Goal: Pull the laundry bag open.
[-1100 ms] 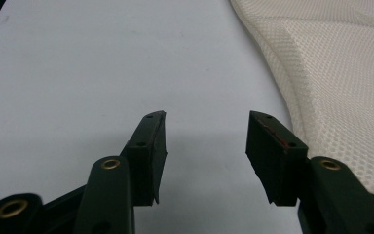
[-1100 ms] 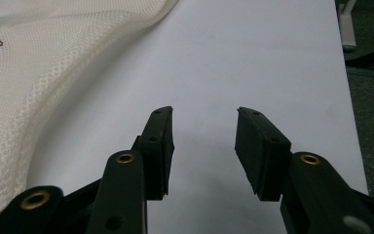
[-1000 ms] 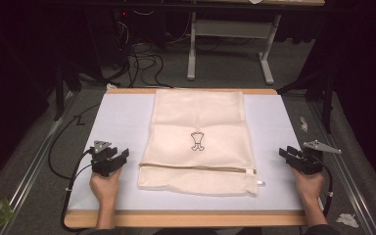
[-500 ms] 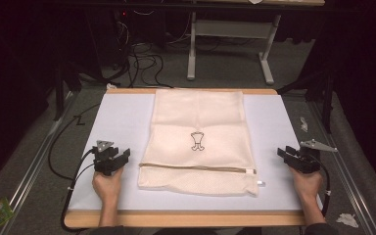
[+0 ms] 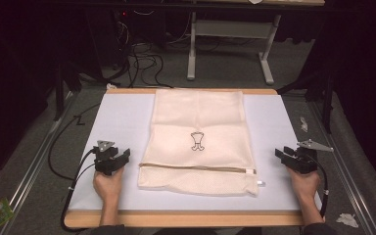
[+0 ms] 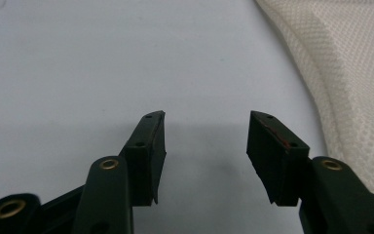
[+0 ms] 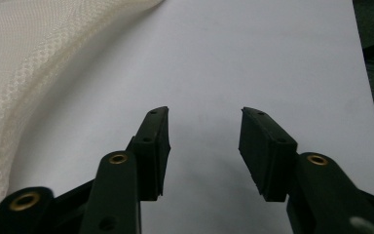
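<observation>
Flanking mesh laundry bag [image 5: 198, 142] lying flat mid-bench, zipper toward near edge | left gripper [image 5: 118, 161] and right gripper [image 5: 285, 155] both jaws apart, empty | risk: thin mesh slipping, pinch catching one layer only.

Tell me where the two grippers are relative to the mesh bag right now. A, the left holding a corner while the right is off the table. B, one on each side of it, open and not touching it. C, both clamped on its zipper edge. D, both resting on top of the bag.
B: in the high view the left gripper and the right gripper flank the mesh bag, and each gripper view shows spread jaws over bare white mat.
</observation>
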### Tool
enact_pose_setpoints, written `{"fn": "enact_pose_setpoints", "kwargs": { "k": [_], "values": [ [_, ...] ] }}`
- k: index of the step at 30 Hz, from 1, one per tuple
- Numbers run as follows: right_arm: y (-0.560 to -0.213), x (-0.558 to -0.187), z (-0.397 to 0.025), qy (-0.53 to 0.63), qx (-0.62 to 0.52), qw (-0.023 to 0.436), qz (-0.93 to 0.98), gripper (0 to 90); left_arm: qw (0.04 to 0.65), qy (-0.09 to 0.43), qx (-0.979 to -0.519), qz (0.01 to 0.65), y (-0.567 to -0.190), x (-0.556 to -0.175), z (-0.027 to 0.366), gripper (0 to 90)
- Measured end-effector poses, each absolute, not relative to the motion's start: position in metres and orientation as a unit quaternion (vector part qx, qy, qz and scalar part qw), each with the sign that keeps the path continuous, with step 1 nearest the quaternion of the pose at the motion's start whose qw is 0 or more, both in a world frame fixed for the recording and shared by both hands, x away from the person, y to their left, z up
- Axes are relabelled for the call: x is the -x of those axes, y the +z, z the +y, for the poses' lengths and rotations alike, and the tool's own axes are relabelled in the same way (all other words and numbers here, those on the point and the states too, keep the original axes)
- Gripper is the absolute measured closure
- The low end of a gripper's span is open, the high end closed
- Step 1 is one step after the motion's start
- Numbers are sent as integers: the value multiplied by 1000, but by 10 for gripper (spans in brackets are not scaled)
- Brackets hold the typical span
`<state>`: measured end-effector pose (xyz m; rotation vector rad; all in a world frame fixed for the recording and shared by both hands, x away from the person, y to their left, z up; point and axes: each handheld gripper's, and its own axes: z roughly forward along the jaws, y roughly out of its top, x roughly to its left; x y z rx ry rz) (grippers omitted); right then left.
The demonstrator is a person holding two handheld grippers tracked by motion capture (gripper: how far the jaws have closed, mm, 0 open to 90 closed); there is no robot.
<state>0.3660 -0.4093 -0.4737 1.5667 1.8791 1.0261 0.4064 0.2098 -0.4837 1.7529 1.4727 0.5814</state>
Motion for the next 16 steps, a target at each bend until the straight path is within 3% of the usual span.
{"fn": "enact_pose_setpoints", "kwargs": {
  "k": [16],
  "values": [
    [-474, -363, -403, 363, -561, 264, 696, 473, 376, 226, -698, 566, -486, -404, 207, 430]
  ]
}}
